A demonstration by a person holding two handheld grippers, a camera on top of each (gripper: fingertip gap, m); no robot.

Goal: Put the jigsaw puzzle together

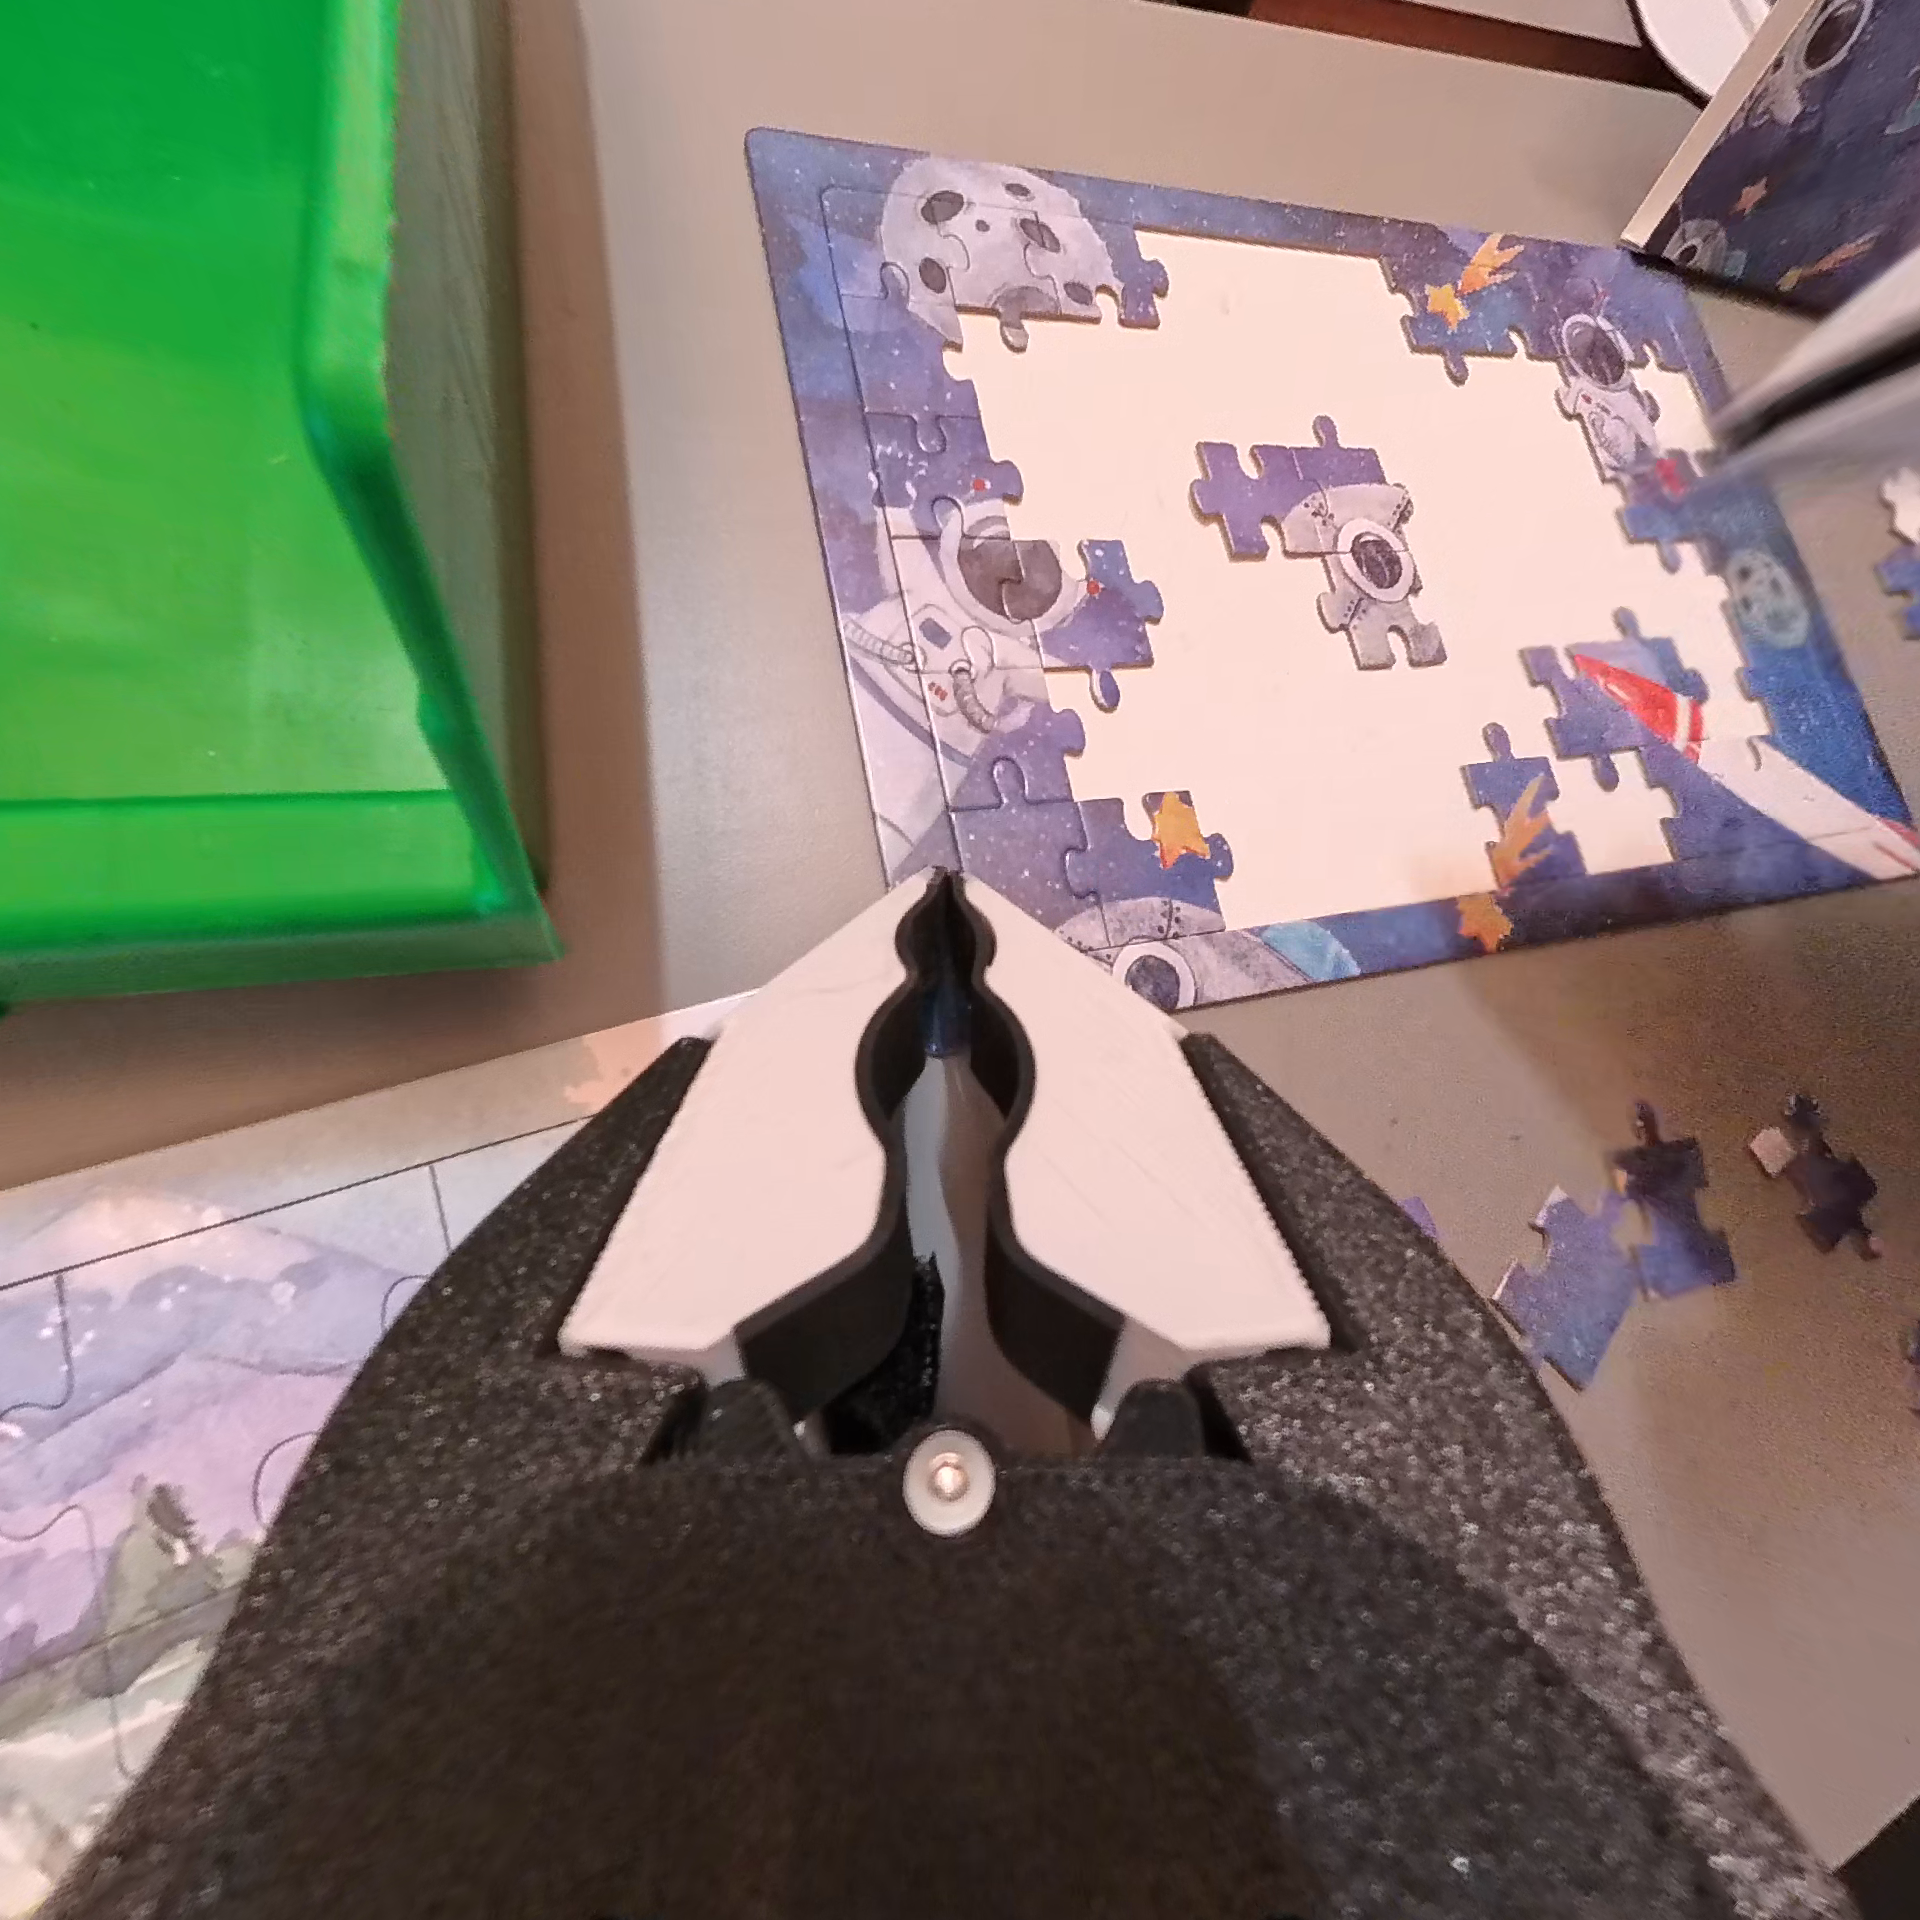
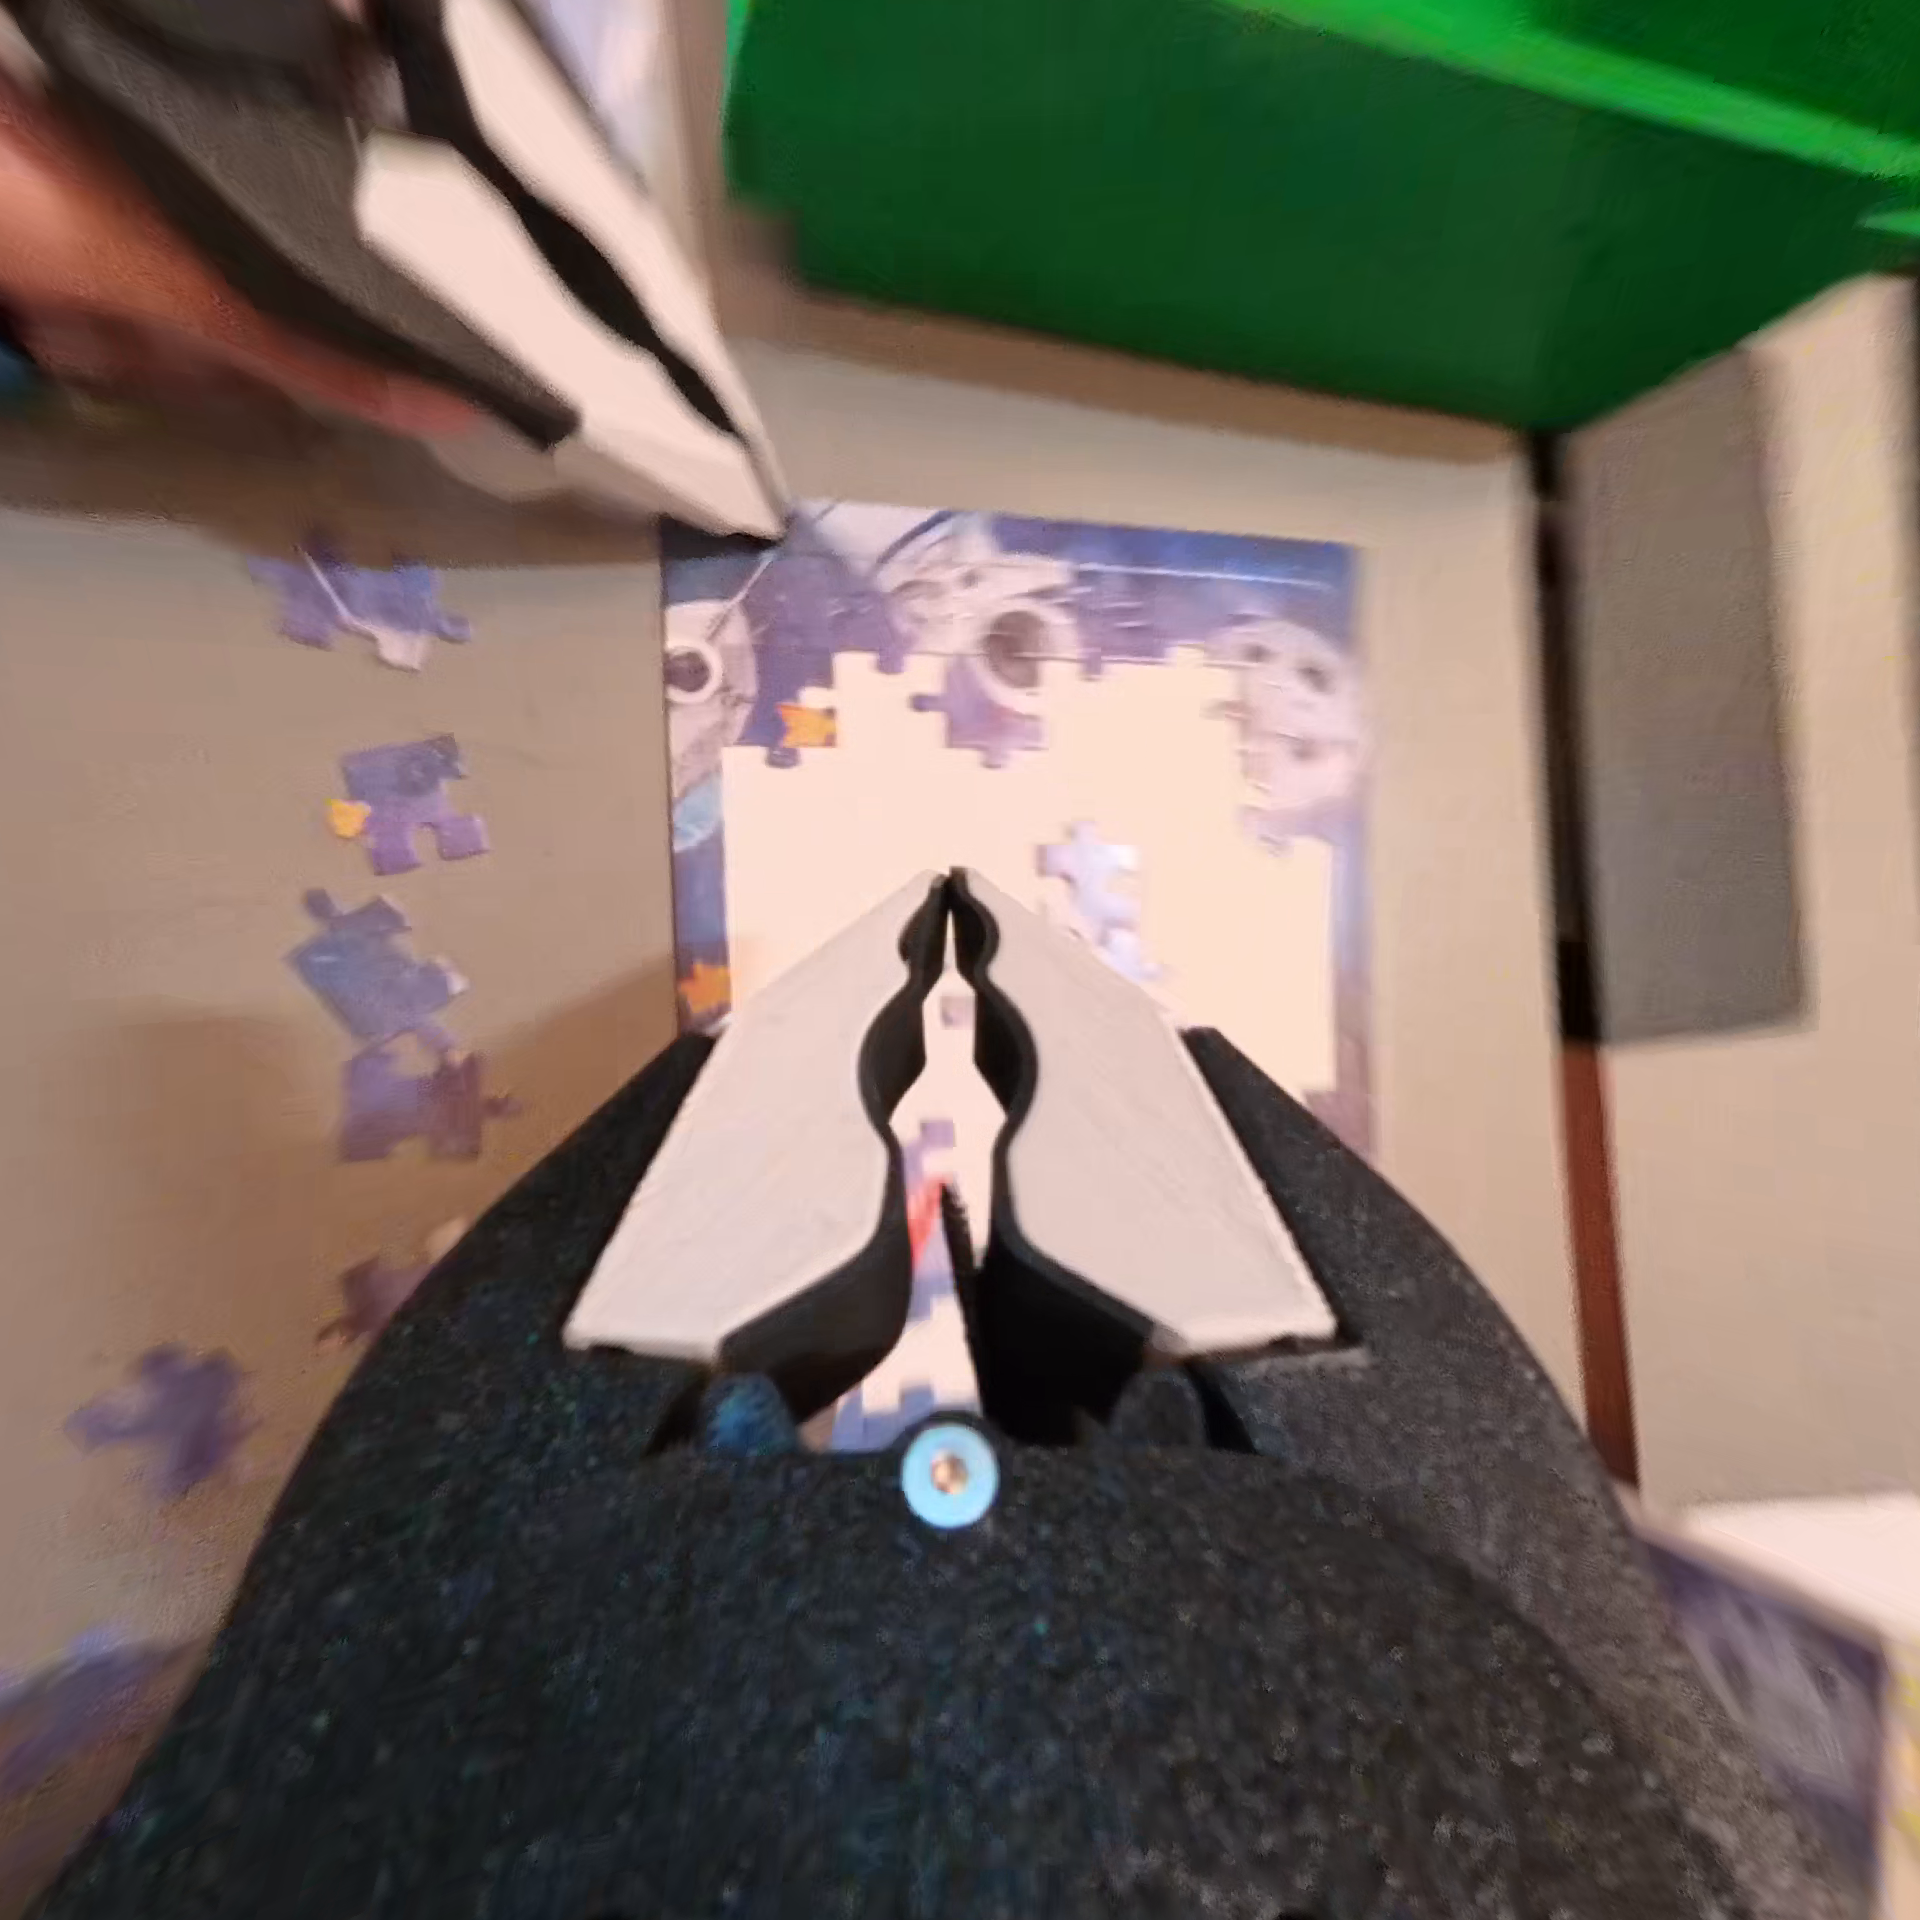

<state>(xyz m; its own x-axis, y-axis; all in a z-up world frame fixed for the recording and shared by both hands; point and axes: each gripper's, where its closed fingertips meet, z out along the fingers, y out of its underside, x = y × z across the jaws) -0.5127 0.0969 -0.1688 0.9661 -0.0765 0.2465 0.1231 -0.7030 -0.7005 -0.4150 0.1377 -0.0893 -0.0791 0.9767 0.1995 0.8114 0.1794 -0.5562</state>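
Space-themed jigsaw partly assembled in its tray, both grippers closed above it.

The puzzle tray (image 1: 1340, 561) lies flat on the grey table (image 1: 665, 520), its border pieces mostly seated and its pale centre bare except for a loose joined cluster (image 1: 1320, 540); spare pieces (image 1: 1621, 1257) lie scattered on the table just beside the tray's near right corner; a green bin (image 1: 208, 468) stands to the left, a picture box (image 1: 1808, 145) at the far right; the left gripper (image 1: 948, 883) hovers at the tray's near corner, fingertips pressed together, apparently on nothing; the right gripper (image 2: 951, 878) hangs over the bare centre, likewise closed and empty, its view blurred; risk: with both grippers shut, a descent could nudge the unanchored cluster or dislodge seated border pieces; the two grippers, working near one another, might also collide.
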